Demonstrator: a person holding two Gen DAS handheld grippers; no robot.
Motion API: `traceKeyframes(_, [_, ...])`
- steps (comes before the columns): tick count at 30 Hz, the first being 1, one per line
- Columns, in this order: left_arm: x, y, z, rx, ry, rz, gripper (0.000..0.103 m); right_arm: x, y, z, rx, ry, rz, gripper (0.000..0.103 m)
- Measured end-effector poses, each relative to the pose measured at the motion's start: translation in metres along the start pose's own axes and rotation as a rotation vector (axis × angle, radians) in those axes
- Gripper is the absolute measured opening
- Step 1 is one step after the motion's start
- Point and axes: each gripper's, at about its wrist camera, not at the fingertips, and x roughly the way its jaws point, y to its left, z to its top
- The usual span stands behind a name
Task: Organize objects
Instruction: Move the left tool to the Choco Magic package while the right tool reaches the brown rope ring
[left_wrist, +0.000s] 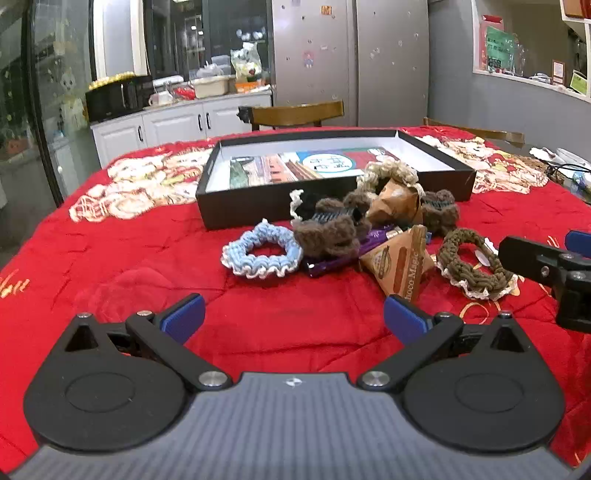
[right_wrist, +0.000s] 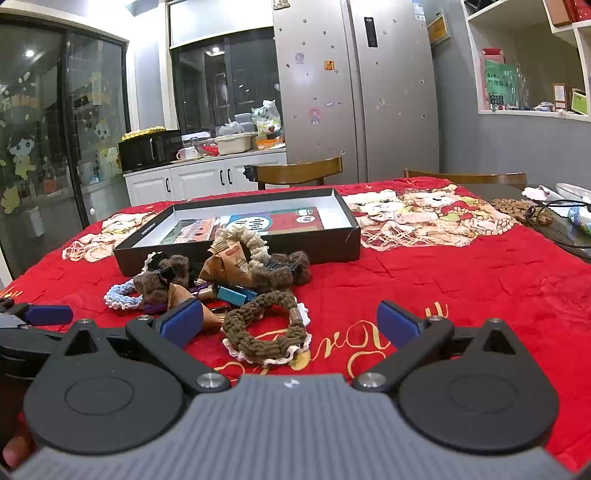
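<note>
A pile of small items lies on the red cloth in front of an open black box (left_wrist: 236, 206) (right_wrist: 332, 247). The pile holds a light blue scrunchie (left_wrist: 262, 256) (right_wrist: 118, 295), a brown furry hair clip (left_wrist: 328, 230), an olive brown scrunchie (left_wrist: 472, 264) (right_wrist: 262, 332), a brown Choco Magic packet (left_wrist: 400, 264) and a purple item (left_wrist: 328, 264). My left gripper (left_wrist: 293, 317) is open and empty, short of the pile. My right gripper (right_wrist: 290, 321) is open and empty, with the olive scrunchie between and just beyond its fingertips.
The box holds a printed card (left_wrist: 295, 166). Two wooden chairs (left_wrist: 295, 114) (right_wrist: 465, 179) stand behind the table. Cables and a woven coaster (right_wrist: 521, 212) lie at the far right. A fridge (right_wrist: 354, 92) and white cabinets (left_wrist: 177, 125) are beyond.
</note>
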Motion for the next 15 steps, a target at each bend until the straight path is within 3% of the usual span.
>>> traceKeyframes(9, [-0.0002, 0.0072, 0.0008, -0.056, -0.001, -0.01, 0.103, -0.0002, -0.0017, 0.0009, 0.01, 0.008, 0.019, 0.103])
traceKeyframes(15, [-0.0051, -0.0005, 0.0015, -0.006, -0.025, -0.033, 0.103, -0.0061, -0.0014, 0.0011, 0.011, -0.029, 0.001, 0.103])
